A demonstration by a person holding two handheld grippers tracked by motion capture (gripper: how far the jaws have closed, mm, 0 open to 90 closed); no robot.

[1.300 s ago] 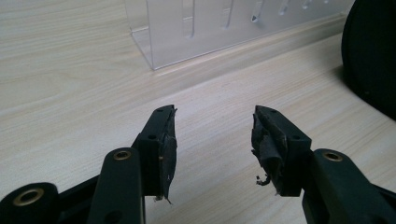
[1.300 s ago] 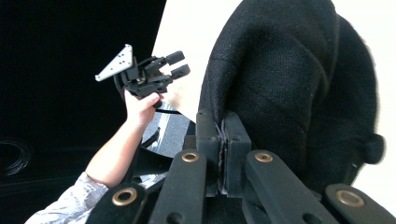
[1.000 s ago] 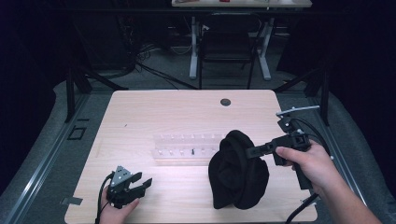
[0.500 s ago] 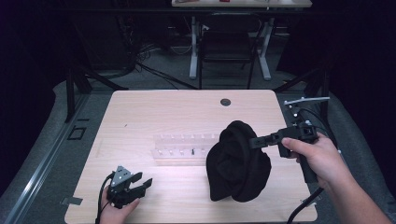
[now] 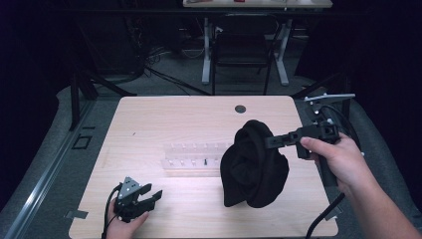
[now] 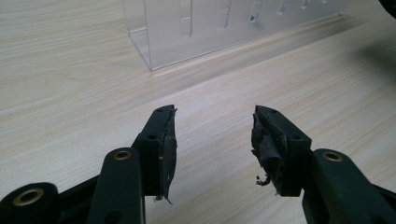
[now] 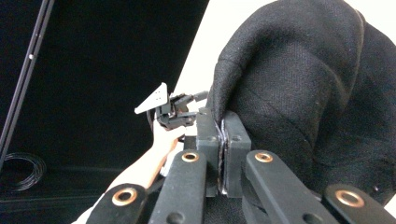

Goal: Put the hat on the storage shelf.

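High view: black cloth [image 5: 254, 167] was held off the table [image 5: 164, 114] by the right gripper [image 5: 271, 142], seemingly for lifting. Left gripper view: left gripper [image 6: 212, 140] was parked, jaws wide, empty. Right gripper view: jaws were clamped on a cloth edge.

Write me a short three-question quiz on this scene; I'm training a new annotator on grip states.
1. True or false: the left gripper has its jaws open with nothing between them.
2. What does the right gripper pinch? A) black cloth B) clear rack C) cable
3. Does the clear rack lie on the wooden table or hang lifted?

Key:
1. True
2. A, shut on a fold of the black cloth
3. It lies on the table
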